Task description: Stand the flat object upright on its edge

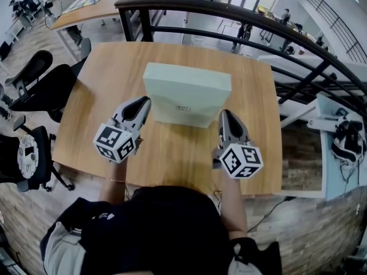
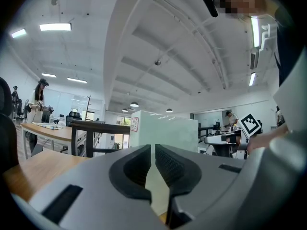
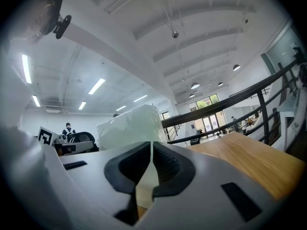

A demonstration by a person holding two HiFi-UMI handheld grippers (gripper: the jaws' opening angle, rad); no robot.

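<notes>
Box (image 1: pixel 186 99) upright on table (image 1: pixel 103 96) — seemingly on edge.

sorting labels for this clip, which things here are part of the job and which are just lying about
Part of the job:
- box
- left gripper, shut, empty
- right gripper, shut, empty

Just about:
- chairs
- railing
- far desk
</notes>
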